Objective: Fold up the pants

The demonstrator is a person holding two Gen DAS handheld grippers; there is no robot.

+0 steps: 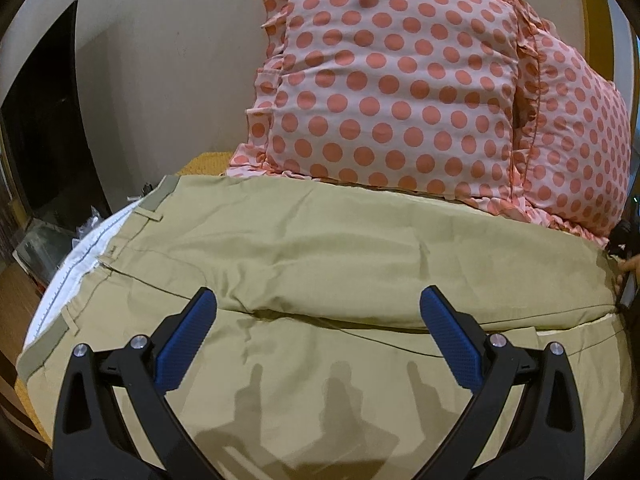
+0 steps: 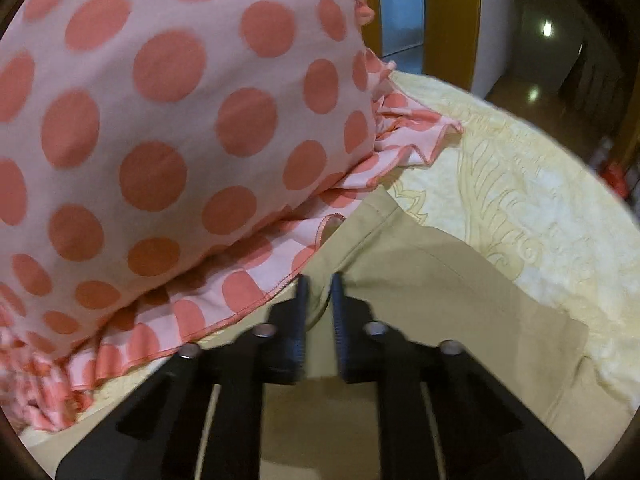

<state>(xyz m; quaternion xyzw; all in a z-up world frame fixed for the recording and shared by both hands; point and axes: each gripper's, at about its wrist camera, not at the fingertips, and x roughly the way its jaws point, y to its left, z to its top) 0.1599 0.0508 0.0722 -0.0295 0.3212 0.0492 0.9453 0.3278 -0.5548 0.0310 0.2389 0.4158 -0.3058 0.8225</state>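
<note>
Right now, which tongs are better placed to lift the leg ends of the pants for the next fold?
Right. The right tongs are nearly closed at the khaki pants hem beside the polka-dot pillow; the left tongs hang open mid-leg.

Two polka-dot pillows [image 1: 396,92] (pink with coral spots and ruffled edges) fill the upper centre and right of the left wrist view against a beige wall [image 1: 172,60], while a pale yellow embossed bedspread [image 2: 532,208] covers the right of the right wrist view below an orange door frame [image 2: 452,20].
</note>
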